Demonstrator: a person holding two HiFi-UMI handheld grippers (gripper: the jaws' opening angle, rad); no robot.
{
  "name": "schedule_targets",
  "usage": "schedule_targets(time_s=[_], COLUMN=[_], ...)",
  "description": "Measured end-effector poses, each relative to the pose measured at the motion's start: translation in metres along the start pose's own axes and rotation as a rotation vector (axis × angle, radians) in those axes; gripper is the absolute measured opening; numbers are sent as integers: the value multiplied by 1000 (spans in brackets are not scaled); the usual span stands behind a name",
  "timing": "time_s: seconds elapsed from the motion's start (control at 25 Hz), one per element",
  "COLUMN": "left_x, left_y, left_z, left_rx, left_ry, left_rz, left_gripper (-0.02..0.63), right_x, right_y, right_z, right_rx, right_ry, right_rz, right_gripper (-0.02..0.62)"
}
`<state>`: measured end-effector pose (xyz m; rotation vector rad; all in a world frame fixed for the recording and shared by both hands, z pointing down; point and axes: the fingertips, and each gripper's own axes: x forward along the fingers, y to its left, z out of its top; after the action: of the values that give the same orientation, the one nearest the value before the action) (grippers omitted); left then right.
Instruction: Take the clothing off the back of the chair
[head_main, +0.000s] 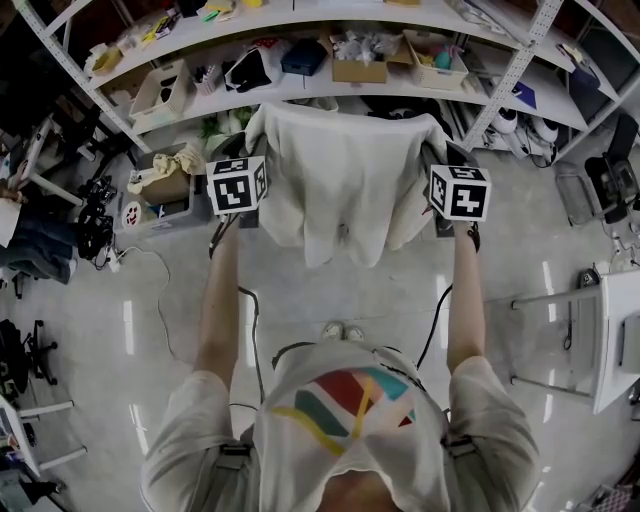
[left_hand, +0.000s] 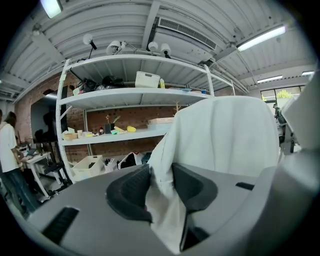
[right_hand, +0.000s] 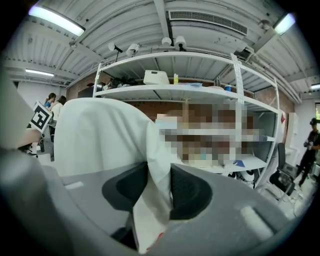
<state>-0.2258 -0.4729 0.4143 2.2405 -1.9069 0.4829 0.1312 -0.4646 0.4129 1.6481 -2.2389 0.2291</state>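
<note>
A white garment (head_main: 340, 190) hangs draped over the chair back in front of me, and it hides the chair almost wholly. My left gripper (head_main: 262, 200) is at the garment's left edge and my right gripper (head_main: 432, 192) at its right edge, both at shoulder height of the drape. In the left gripper view the dark pads (left_hand: 132, 192) pinch a fold of the white garment (left_hand: 225, 135); the left gripper (left_hand: 161, 187) is shut on it. In the right gripper view the right gripper (right_hand: 159, 187) likewise clamps a fold of the garment (right_hand: 100, 135) between its pads (right_hand: 187, 192).
A white shelving unit (head_main: 300, 85) loaded with boxes and clutter stands just behind the chair. A crate with cloth (head_main: 165, 185) and cables (head_main: 150, 260) lie on the floor at left. A white table frame (head_main: 610, 340) stands at right. A person (left_hand: 7, 150) stands far left.
</note>
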Motion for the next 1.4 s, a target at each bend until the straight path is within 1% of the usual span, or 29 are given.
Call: schedule_targets(time_s=[0.08,0.12,0.2,0.28,0.4,0.6,0.76,0.92,1.12,1.24,1.4], left_x=[-1,0,1,2,0,-5,-7,-11,-18,-28,-42], left_y=[-2,-3,-5,-6,-8,-6,-6,-6,0,8,15], left_z=[-3,-4,-4,-3,-4,0,-1,0,9,18,37], left_rx=[28,45,70,73,66,73,39,31,38,12,13], left_ry=[11,16,25,30,28,21,12,6,-7,-44,-90], left_rz=[1,5,15,18,17,31,37,64,99,135,168], left_gripper=[93,67,40,29,25,21,20,18,18,18,17], right_x=[0,0,0,0,1,-1,-1,-2,-10,-17,-30], right_y=[0,0,0,-1,-2,-6,-11,-14,-22,-25,-35], right_z=[-2,-2,-2,-2,-3,-2,-4,-2,-1,4,20], right_rx=[-4,-7,-24,-58,-89,-79,-69,-89,-67,-68,-41], right_ry=[-2,-4,-6,-8,-17,-6,-6,-2,3,-27,-98], right_rz=[-9,-14,-34,-65,-97,-105,-104,-120,-127,-162,-196], right_gripper=[105,91,51,21,12,11,9,9,9,8,8])
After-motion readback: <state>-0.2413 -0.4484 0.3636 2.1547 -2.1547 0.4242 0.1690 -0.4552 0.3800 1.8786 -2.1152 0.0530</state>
